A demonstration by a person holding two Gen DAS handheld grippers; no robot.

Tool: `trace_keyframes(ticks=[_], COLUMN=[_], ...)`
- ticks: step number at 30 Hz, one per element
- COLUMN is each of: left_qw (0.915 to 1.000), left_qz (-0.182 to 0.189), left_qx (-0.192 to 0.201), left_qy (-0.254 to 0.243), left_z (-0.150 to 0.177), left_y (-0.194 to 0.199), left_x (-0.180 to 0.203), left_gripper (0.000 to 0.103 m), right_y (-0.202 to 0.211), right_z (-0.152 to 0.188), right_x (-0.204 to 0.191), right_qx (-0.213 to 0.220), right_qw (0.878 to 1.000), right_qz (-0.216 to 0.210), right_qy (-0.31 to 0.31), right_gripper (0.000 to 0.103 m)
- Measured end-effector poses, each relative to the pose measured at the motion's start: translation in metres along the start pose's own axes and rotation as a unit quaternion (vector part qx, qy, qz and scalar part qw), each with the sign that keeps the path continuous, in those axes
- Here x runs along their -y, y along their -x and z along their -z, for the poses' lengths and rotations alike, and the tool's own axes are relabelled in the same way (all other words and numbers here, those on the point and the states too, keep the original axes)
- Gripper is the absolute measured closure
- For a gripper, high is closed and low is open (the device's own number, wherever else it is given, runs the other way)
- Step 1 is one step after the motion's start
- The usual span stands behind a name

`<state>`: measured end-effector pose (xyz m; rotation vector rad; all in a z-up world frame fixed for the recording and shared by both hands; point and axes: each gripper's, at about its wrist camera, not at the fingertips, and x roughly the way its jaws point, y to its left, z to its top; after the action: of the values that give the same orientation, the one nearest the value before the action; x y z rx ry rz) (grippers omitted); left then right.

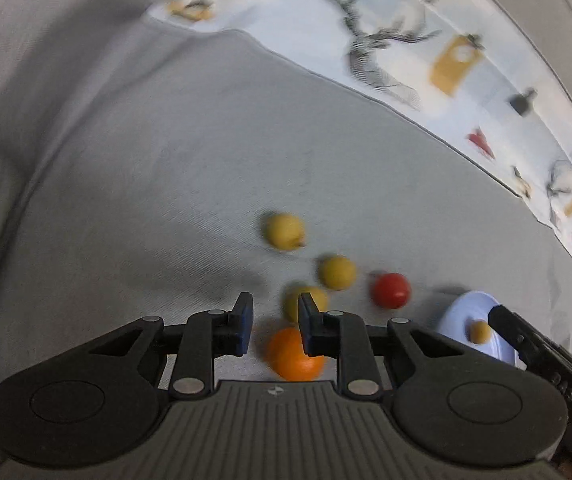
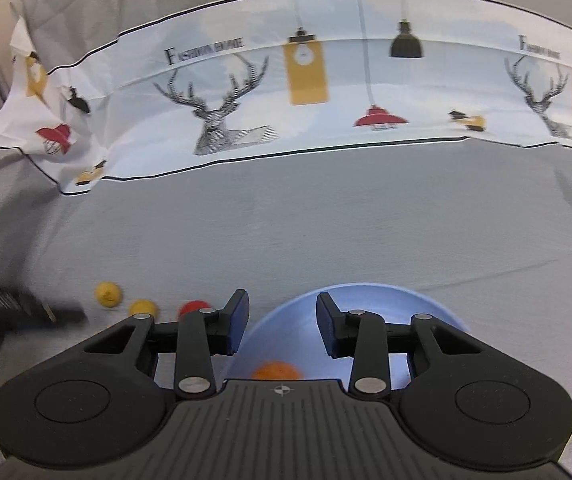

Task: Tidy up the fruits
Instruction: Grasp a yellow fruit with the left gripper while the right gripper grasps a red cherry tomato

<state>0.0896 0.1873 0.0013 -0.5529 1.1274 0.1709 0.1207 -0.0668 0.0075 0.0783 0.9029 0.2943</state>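
Grey cloth [image 2: 325,220] covered surface, deer-print sheet [image 2: 286,92] beyond. Left gripper [image 1: 274,320] fingers apart, empty, above orange [image 1: 291,356]. Right gripper [image 2: 282,322] fingers apart, empty, above blue bowl [image 2: 365,300]

Both wrist views face the cloth [image 2: 325,220] closely.

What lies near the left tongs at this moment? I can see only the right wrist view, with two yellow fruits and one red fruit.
Observer: An orange lies on the grey cloth just under the open left tongs, not gripped.
Operator: Are there only two yellow ones?
Observer: No, three. The third yellow fruit sits partly behind one finger of the left tongs.
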Motion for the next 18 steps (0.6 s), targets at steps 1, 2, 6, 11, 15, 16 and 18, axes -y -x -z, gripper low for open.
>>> trace_keyframes(ticks=[1, 2, 6, 11, 15, 16, 18], left_qw=[0.9999, 0.9998, 0.9996, 0.9975, 0.9975, 0.9976, 0.9974], left_qz=[0.009, 0.013, 0.023, 0.017, 0.008, 0.014, 0.021], left_qx=[0.007, 0.012, -0.008, -0.025, -0.022, -0.022, -0.021], left_qy=[0.004, 0.0, -0.017, -0.063, -0.067, -0.065, -0.066], left_z=[-0.002, -0.003, -0.002, 0.007, 0.008, 0.008, 0.008], left_y=[0.002, 0.004, -0.001, -0.01, -0.016, -0.017, -0.02], left_x=[-0.002, -0.001, 0.003, 0.016, 0.013, 0.013, 0.016], left_gripper=[0.075, 0.074, 0.068, 0.061, 0.061, 0.061, 0.062], right_y=[-0.003, -0.006, -0.021, -0.046, -0.062, -0.066, -0.074], right_z=[0.0, 0.0, 0.0, 0.002, 0.0, 0.0, 0.002], right_x=[-0.005, -0.009, -0.027, -0.049, -0.061, -0.062, -0.065], right_qx=[-0.001, -0.002, -0.014, -0.044, -0.052, -0.059, -0.072], right_qw=[1.0, 1.0, 0.999, 0.998, 0.997, 0.997, 0.996], right_qz=[-0.004, -0.009, -0.027, -0.028, -0.014, -0.011, 0.004], right_qy=[0.002, 0.004, 0.009, 0.033, 0.047, 0.048, 0.055], right_gripper=[0.064, 0.064, 0.064, 0.064, 0.063, 0.063, 0.063])
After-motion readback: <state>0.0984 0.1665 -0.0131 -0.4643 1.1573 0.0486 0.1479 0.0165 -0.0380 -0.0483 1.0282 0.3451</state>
